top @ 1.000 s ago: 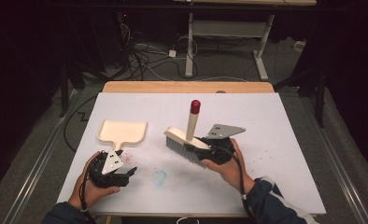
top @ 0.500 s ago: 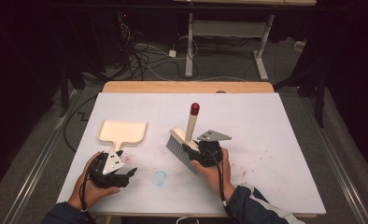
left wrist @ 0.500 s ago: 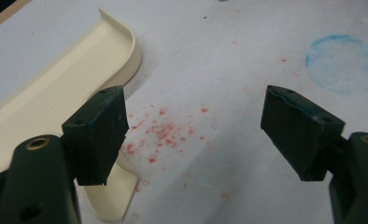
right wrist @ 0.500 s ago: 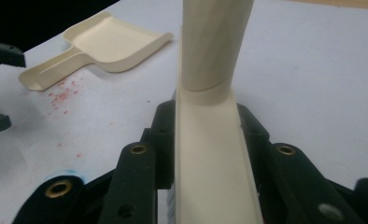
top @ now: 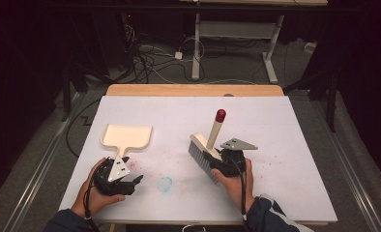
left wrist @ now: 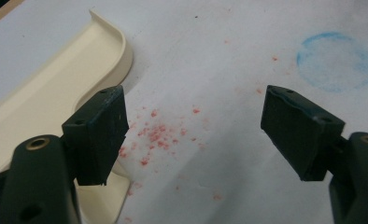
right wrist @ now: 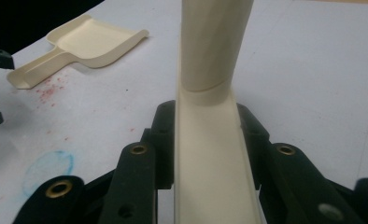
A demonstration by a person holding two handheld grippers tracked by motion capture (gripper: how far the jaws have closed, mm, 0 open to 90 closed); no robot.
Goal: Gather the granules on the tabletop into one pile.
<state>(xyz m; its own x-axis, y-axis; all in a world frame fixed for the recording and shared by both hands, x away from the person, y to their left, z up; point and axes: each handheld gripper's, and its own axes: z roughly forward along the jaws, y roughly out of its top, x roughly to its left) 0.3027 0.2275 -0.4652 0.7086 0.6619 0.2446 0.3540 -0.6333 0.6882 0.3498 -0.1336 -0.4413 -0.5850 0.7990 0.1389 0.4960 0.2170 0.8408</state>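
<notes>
Right tongs [top: 216,163] are clenched on the cream brush [top: 205,149], gripping the flat back of its head just below where the round handle starts; in the right gripper view both jaws press the brush's [right wrist: 210,140] sides squarely. Handle slants up and away, red cap [top: 220,115] at top, bristles pointing toward the bench [top: 275,125] surface. Can't tell whether the bristles touch the white top or hang just above it.

Left tongs [top: 130,182] are released, jaws wide apart w/ nothing between them, hovering low just beside the dustpan's [top: 126,137] handle. Left gripper view shows the dustpan [left wrist: 42,98] by the left jaw, red crumbs [left wrist: 154,135] scattered on the bench btwn the jaws, and a faint blue ring mark [left wrist: 337,60] off to the right.

Handling, as a guess: brush looks like light, stiff plastic, smooth, so prob. a bit slippery; the flat head back gives the jaws parallel faces, better than the round handle, which could roll. Dustpan also looks light and rigid; the narrow handle is the obvious hold, and being so light it'd likely slide if pushed w/o being pinned.
</notes>
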